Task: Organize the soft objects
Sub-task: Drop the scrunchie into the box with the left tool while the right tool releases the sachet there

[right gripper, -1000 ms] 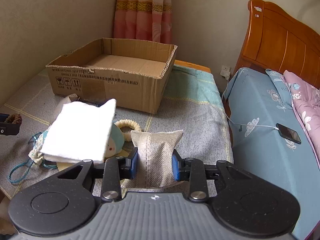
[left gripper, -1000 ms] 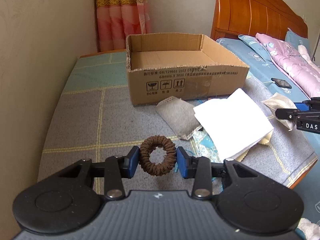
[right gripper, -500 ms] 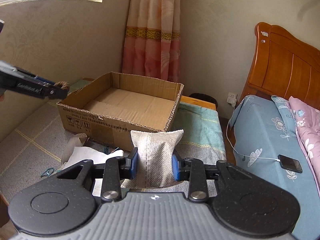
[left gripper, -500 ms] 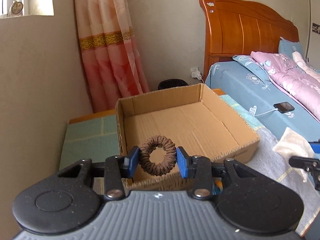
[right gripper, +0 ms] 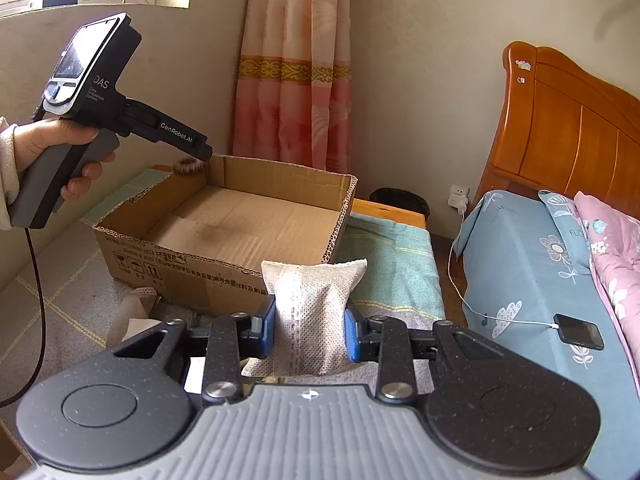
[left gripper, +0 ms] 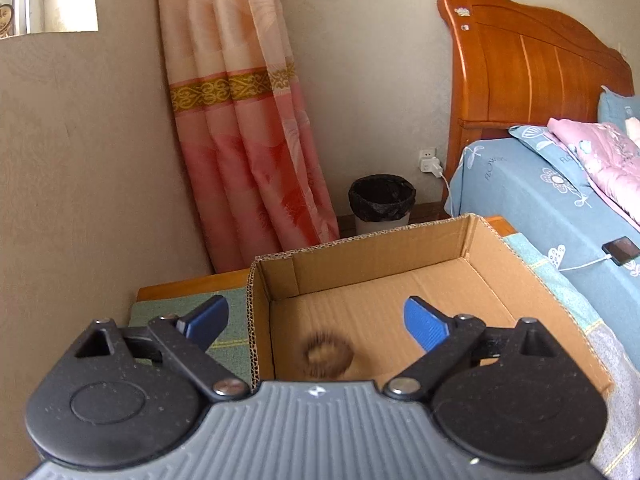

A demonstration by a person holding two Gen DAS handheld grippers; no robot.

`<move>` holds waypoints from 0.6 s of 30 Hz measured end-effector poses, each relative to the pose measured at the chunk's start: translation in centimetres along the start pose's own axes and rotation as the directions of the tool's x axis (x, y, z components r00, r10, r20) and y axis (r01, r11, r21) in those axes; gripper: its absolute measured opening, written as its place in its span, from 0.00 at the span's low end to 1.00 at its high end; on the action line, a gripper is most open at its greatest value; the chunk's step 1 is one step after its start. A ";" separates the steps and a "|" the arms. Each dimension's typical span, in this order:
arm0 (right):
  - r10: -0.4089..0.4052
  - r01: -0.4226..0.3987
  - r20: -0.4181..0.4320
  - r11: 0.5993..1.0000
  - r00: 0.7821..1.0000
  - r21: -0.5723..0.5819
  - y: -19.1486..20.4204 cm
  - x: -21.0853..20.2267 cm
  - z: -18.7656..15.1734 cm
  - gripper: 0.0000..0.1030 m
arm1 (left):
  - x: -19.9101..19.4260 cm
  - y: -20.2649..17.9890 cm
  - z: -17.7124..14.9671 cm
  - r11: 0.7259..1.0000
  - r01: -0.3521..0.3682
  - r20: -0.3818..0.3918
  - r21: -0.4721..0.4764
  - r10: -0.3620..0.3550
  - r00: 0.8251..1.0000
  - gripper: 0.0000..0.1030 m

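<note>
The left tool point(left gripper: 316, 320) is opening over the cardboard box point(right gripper: 224, 216), its brown scrunchie point(left gripper: 327, 354) dropping free, while the right tool point(right gripper: 310, 330), nearer, pinches an upright pouch point(right gripper: 310, 312).

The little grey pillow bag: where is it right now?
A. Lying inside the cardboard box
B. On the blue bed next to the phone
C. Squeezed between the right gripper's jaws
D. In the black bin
C: the grey pillow bag sits pinched between the jaws of the right gripper, in front of the cardboard box, not in it.
</note>
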State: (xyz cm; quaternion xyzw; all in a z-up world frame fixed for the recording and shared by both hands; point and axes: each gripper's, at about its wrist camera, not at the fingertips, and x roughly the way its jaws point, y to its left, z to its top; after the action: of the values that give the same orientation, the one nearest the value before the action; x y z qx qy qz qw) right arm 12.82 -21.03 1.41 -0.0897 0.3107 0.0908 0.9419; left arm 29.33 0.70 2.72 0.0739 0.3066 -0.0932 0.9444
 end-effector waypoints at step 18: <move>0.062 -0.062 -0.023 0.998 0.998 -0.005 1.9 2.0 3.8 0.36 | -14.2 1.6 -8.6 0.997 -0.059 0.049 -0.055 0.062 0.997 1.00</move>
State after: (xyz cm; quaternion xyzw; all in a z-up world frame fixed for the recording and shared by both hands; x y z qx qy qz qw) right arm 16.13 -18.14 2.95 -0.0838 0.3236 0.1198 0.9348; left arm 13.57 5.76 4.39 0.0556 0.2828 -0.0581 0.9558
